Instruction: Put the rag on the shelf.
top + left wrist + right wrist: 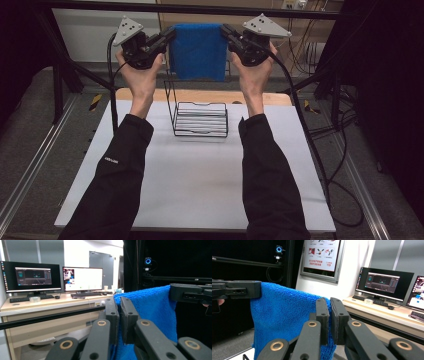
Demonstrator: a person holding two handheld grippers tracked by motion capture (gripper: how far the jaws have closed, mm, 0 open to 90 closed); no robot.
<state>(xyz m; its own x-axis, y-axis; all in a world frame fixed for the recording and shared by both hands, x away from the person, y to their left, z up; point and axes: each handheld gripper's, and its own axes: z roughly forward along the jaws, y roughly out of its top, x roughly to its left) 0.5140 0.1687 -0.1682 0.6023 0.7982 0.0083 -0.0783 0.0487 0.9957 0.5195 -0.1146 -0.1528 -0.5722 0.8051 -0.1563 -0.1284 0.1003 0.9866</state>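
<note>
- In the left gripper view, the left gripper (pixel 119 322) has its jaws closed together on the upper corner of a blue towel (pixel 152 315), with cloth pinched in the narrow slit between them and more hanging below.
- In the right gripper view, the right gripper (pixel 329 321) likewise has its jaws clamped on the towel's other top corner, the fabric falling away beside and beneath them.
- From above, both hands are raised at the far end of the tabletop (pixel 195 175), and the towel hangs as a flat sheet stretched between the two sets of jaws, its top edge running from one to the other.
- Below the jaws and nearer the person, a black wire rack (pixel 200 117) stands on the white tabletop between the two dark sleeves; the towel's lower edge hangs above and behind the rack's tall back frame, and whether they touch cannot be told.
- Beyond the left jaws, a desk (pixel 37 305) carries two lit monitors (pixel 82 278) and keyboards.
- Beyond the right jaws, a wall poster (pixel 320 255) and another monitor show.
</note>
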